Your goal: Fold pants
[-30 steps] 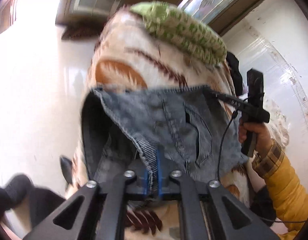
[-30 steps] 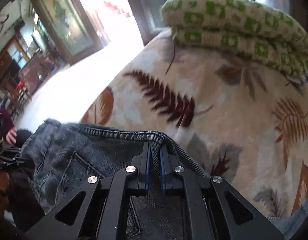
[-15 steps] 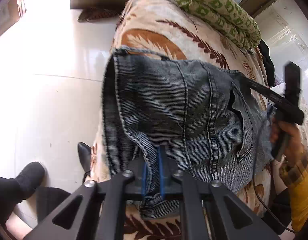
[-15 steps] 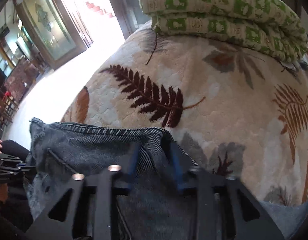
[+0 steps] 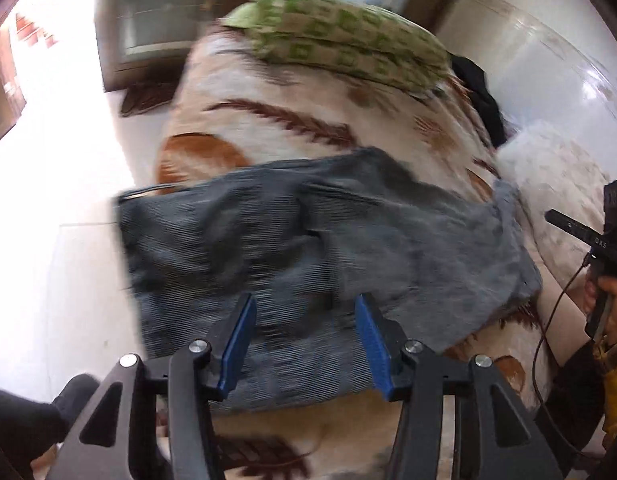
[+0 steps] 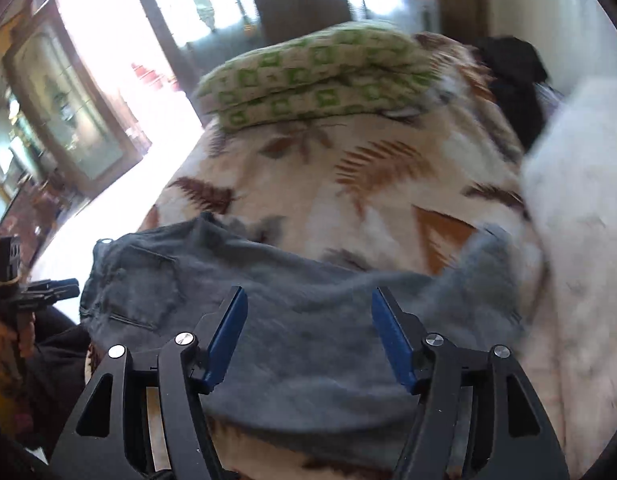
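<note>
Folded grey-blue denim pants point(image 5: 308, 256) lie flat across a leaf-patterned blanket point(image 5: 292, 120) on a bed. My left gripper point(image 5: 306, 308) hovers over their near edge, its jaws opening, blue pads apart and nothing pinched. In the right wrist view the same pants point(image 6: 292, 320) spread below my right gripper point(image 6: 306, 300), whose jaws are also opening with no cloth between the pads. The right gripper point(image 5: 580, 232) shows at the right edge of the left wrist view, held by a hand in a yellow sleeve. The left gripper point(image 6: 48, 288) appears at the left edge of the right wrist view.
A green-checked folded blanket point(image 5: 340, 40) lies at the bed's far end. A black garment point(image 5: 480, 96) and a white fluffy cover point(image 6: 580, 208) lie on the bed's right side. White tiled floor point(image 5: 48, 240) runs along the left, with a dark shoe point(image 5: 16, 412) near me.
Both grippers let go of the pants' hem and opened. The pants dropped flat onto the blanket. Both grippers pulled back from the cloth, the right one moving farther.
</note>
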The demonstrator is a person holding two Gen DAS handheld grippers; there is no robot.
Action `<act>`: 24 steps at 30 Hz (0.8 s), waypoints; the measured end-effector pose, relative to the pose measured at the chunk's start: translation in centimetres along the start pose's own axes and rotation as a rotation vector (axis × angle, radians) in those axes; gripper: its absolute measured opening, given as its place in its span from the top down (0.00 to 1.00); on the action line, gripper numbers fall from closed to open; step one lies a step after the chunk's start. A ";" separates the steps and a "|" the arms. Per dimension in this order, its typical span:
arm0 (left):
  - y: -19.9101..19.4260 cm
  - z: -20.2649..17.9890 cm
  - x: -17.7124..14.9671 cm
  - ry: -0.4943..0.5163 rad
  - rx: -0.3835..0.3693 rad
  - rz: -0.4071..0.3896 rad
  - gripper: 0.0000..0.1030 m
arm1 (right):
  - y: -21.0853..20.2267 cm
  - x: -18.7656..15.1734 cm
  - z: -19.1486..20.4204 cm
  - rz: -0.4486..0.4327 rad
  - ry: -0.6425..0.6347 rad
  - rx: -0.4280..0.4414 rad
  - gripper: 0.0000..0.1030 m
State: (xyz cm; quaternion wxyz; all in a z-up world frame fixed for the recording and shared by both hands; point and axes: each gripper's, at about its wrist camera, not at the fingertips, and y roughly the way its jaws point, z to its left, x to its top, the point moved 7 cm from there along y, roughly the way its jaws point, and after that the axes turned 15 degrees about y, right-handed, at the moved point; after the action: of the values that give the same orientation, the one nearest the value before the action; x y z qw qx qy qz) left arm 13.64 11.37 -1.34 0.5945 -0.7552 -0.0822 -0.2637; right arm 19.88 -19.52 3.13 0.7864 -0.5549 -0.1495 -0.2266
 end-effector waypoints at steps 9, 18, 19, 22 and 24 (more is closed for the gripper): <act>7.7 -13.6 2.8 0.230 -0.121 0.119 0.47 | -0.5 -1.1 -10.5 0.030 0.247 -0.051 0.38; 10.1 -17.7 2.7 0.356 -0.136 0.160 0.47 | 4.1 -1.2 -14.3 0.059 0.478 -0.073 0.45; 10.0 -18.3 2.6 0.392 -0.130 0.153 0.47 | 4.7 -1.2 -14.4 0.055 0.470 -0.097 0.45; 10.0 -19.5 1.6 0.503 -0.113 0.149 0.45 | 6.4 -1.3 -15.2 0.049 0.490 -0.118 0.45; 10.4 -20.0 0.9 0.540 -0.119 0.158 0.41 | 6.8 -1.2 -15.6 0.019 0.517 -0.094 0.46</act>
State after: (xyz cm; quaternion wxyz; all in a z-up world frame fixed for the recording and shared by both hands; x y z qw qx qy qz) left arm 12.98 -10.50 -6.67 0.5683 -0.6953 0.1537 -0.4123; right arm 22.20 -32.07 -8.23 0.7740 -0.5159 0.0724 -0.3600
